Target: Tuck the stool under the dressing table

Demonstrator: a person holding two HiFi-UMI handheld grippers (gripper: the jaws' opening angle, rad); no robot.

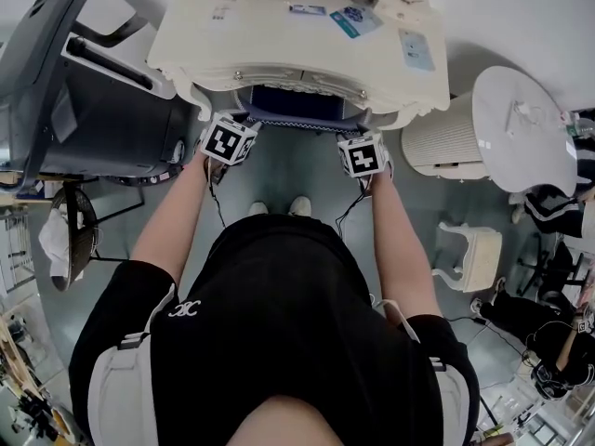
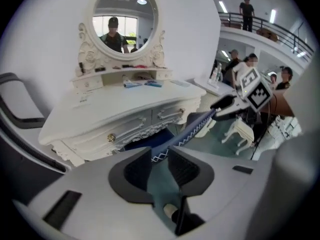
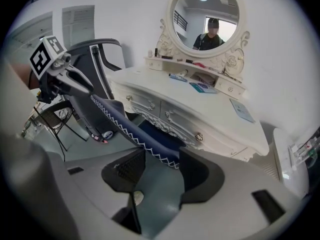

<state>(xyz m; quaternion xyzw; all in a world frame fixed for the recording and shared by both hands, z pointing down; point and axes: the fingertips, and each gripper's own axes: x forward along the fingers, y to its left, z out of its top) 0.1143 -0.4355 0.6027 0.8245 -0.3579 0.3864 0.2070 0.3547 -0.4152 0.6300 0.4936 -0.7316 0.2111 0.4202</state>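
- The dressing table is the biggest thing here. It is white, with curly carving along the front. There is a gap under its middle for the stool.
- The stool is already mostly in that gap. Only its dark blue seat shows, and its near edge pokes out toward the person. I cannot see its legs.
- The seat looks padded and soft, with white zigzag stitching along the rim. I think the frame under the padding is hard and stiff.
- The stool looks small, so I think it is not too heavy and will slide on the smooth floor.
- The best place to hold it is the near rim, one gripper at each end. Then it goes in straight and does not bump the table legs.
- The soft rim can squash, so a loose hold may slip off.
- The left gripper has its jaws part way closed on the left end of the rim. The blue edge fills the gap between the pads.
- The right gripper holds the right end the same way, with the rim pinched between its jaws.
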